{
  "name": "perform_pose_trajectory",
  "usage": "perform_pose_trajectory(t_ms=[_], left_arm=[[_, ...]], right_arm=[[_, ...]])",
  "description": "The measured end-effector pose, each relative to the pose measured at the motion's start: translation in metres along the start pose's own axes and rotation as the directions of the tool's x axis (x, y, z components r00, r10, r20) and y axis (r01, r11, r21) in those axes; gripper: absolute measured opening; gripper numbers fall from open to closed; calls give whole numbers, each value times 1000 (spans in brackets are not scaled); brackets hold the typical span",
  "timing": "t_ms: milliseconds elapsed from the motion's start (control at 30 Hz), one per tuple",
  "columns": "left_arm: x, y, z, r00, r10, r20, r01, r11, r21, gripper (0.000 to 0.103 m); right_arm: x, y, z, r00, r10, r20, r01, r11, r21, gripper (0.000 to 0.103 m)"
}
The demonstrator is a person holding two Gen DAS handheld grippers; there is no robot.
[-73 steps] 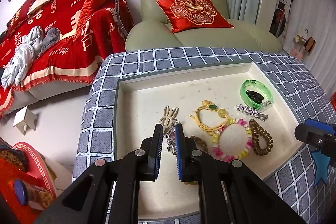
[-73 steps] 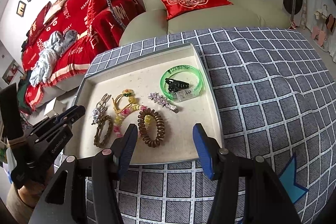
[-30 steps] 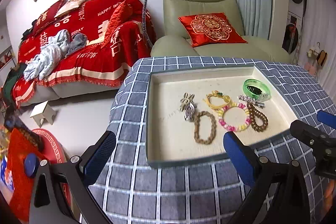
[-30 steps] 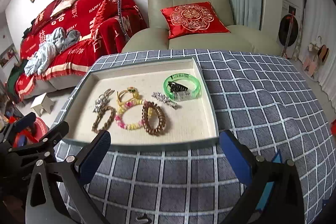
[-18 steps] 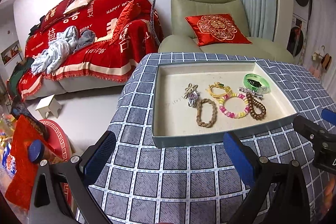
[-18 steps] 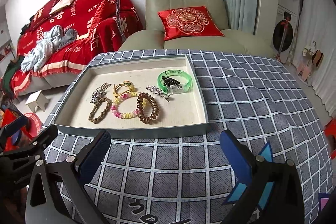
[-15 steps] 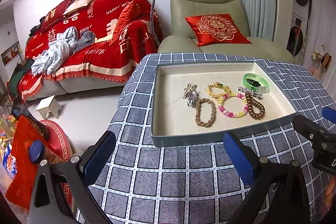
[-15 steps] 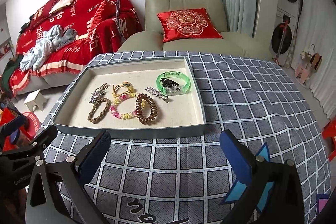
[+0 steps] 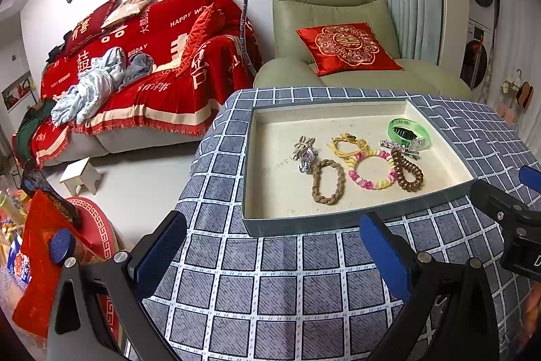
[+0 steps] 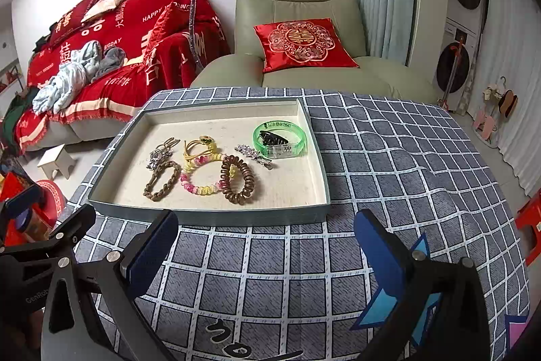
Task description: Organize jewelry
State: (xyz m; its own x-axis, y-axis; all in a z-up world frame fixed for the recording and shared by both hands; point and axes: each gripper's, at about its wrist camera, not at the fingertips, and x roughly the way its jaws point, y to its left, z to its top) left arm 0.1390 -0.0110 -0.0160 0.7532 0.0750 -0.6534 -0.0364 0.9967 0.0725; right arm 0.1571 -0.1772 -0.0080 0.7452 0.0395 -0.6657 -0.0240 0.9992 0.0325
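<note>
A shallow grey-green tray (image 9: 338, 220) (image 10: 209, 215) with a cream floor sits on the checked tablecloth. In it lie a silver charm piece (image 9: 306, 156) (image 10: 159, 153), a brown braided band (image 9: 328, 181) (image 10: 162, 180), a yellow cord bracelet (image 9: 346, 144) (image 10: 199, 146), a pink-and-yellow bead bracelet (image 9: 372, 171) (image 10: 201, 178), a brown coil hair tie (image 9: 407, 175) (image 10: 238, 180), a silver hair clip (image 9: 399, 146) (image 10: 253, 153) and a green bangle (image 9: 409, 132) (image 10: 280, 134) around a black clip. My left gripper (image 9: 270, 254) and right gripper (image 10: 265, 247) both stand open and empty, short of the tray's near wall.
The checked tablecloth (image 10: 389, 158) covers the table all around the tray. Behind stand a green armchair with a red cushion (image 9: 348, 48) and a red-covered sofa (image 9: 142, 73). A small white stool (image 9: 81, 175) and red items lie on the floor at the left.
The left gripper opened, leaving the silver charm piece in the tray, and both grippers drew back from the tray to the near part of the table. The right jaws widened too.
</note>
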Motion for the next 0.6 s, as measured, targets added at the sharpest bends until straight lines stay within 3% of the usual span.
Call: perform_pose_trajectory(t_ms=[600], left_arm=[[-2, 0, 0, 1000, -1, 1, 1, 1000, -1, 103]], right_arm=[[-4, 3, 1, 1000, 5, 2, -5, 1000, 0, 103]])
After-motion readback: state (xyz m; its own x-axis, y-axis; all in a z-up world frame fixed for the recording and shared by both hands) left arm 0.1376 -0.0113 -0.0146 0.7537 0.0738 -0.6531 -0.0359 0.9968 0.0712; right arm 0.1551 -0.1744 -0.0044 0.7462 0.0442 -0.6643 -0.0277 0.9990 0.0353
